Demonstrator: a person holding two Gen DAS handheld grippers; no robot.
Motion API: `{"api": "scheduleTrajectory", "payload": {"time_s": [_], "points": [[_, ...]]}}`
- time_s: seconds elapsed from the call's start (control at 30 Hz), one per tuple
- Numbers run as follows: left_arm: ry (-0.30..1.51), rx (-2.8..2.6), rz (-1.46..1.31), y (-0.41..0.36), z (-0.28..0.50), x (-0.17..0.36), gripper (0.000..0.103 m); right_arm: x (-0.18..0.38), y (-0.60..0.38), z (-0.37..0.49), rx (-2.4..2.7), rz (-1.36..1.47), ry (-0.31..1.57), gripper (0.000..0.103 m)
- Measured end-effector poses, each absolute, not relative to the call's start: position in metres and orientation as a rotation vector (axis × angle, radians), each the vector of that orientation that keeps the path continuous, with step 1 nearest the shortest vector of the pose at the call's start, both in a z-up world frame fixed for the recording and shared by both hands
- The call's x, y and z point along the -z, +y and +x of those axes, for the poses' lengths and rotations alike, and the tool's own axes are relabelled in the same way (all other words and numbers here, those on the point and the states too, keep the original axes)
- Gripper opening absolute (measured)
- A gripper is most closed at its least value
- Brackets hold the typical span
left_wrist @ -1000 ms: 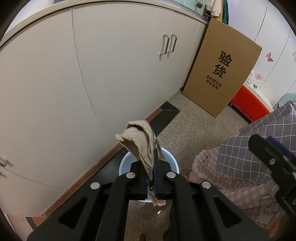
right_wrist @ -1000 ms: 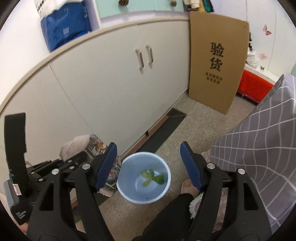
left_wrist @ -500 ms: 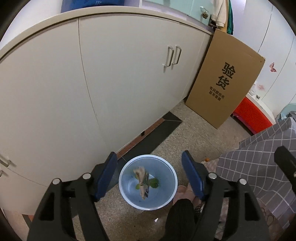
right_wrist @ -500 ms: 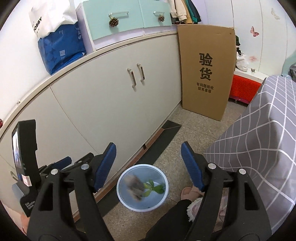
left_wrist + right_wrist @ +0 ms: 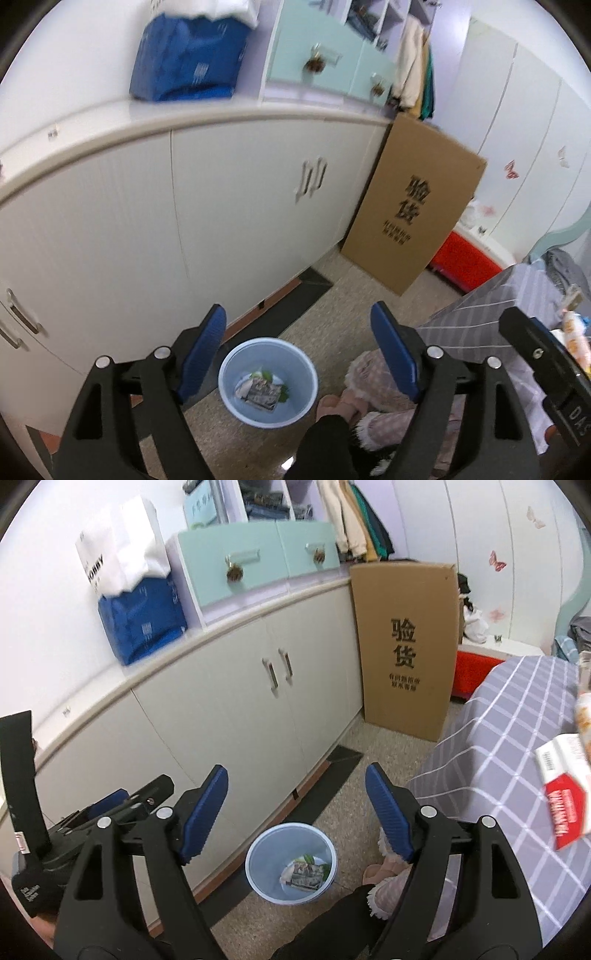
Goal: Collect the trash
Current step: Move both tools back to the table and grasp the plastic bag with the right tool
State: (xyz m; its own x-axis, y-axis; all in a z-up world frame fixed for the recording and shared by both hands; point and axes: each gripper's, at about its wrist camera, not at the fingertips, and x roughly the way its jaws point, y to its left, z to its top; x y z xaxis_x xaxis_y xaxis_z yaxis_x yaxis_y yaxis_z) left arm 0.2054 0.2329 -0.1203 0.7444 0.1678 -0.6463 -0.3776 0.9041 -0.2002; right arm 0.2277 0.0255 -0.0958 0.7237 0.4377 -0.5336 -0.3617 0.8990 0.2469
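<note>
A pale blue bin (image 5: 290, 352) stands on the floor by the cabinet, far below both grippers. A crumpled wrapper (image 5: 258, 393) lies inside it on some green leaves (image 5: 283, 394). My left gripper (image 5: 297, 312) hangs high above the bin; its jaws are opening and nothing is between them. In the right wrist view the same bin (image 5: 264, 853) and wrapper (image 5: 304, 875) show below my right gripper (image 5: 295, 771), whose jaws are also opening around nothing. The left gripper's body (image 5: 110, 806) sits at the left of that view.
A long white cabinet (image 5: 240, 206) runs along the left, with a blue bag (image 5: 188, 66) on top. A tall cardboard box (image 5: 402, 646) leans at its far end. A checked tablecloth (image 5: 498, 738) at the right carries a red-and-white packet (image 5: 561, 805). A person's slippered feet (image 5: 343, 402) are beside the bin.
My left gripper opened and the crumpled wrapper dropped into the bin. Both grippers have since lifted, so the bin looks smaller and the cabinet top has come into view.
</note>
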Motion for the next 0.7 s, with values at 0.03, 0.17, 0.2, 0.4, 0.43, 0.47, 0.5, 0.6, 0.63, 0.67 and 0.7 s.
{"api": "scheduleTrajectory", "payload": {"time_s": [0.03,0.17,0.2,0.4,0.43,0.47,0.5,0.6,0.63,0.67,0.7], "points": [[0.650,-0.292,-0.327,0.226,0.200,0.111,0.079,0.091,0.020,0.224,-0.441,0.133,0.611,0.076],[0.600,-0.256,-0.296,0.198,0.181,0.087,0.081,0.073,-0.008,0.206,-0.421,0.157,0.572,0.078],[0.591,-0.246,-0.287,0.192,0.177,0.083,0.082,0.069,-0.018,0.201,-0.409,0.160,0.563,0.079],[0.568,-0.141,-0.226,0.135,0.161,0.061,0.082,0.060,-0.073,0.175,-0.339,0.181,0.542,0.081],[0.571,-0.121,-0.216,0.124,0.160,0.059,0.082,0.060,-0.085,0.171,-0.318,0.185,0.539,0.081],[0.575,-0.102,-0.207,0.115,0.159,0.059,0.082,0.060,-0.096,0.167,-0.301,0.189,0.538,0.081],[0.581,-0.077,-0.196,0.103,0.159,0.058,0.082,0.060,-0.106,0.165,-0.287,0.194,0.537,0.081],[0.594,-0.015,-0.165,0.070,0.159,0.058,0.082,0.062,-0.143,0.156,-0.234,0.225,0.538,0.083],[0.598,0.000,-0.157,0.064,0.158,0.059,0.082,0.064,-0.154,0.154,-0.219,0.238,0.541,0.083],[0.609,0.035,-0.146,0.049,0.160,0.060,0.082,0.065,-0.165,0.151,-0.207,0.250,0.542,0.083],[0.616,0.052,-0.142,0.041,0.160,0.061,0.082,0.067,-0.178,0.149,-0.187,0.262,0.542,0.083]]}}
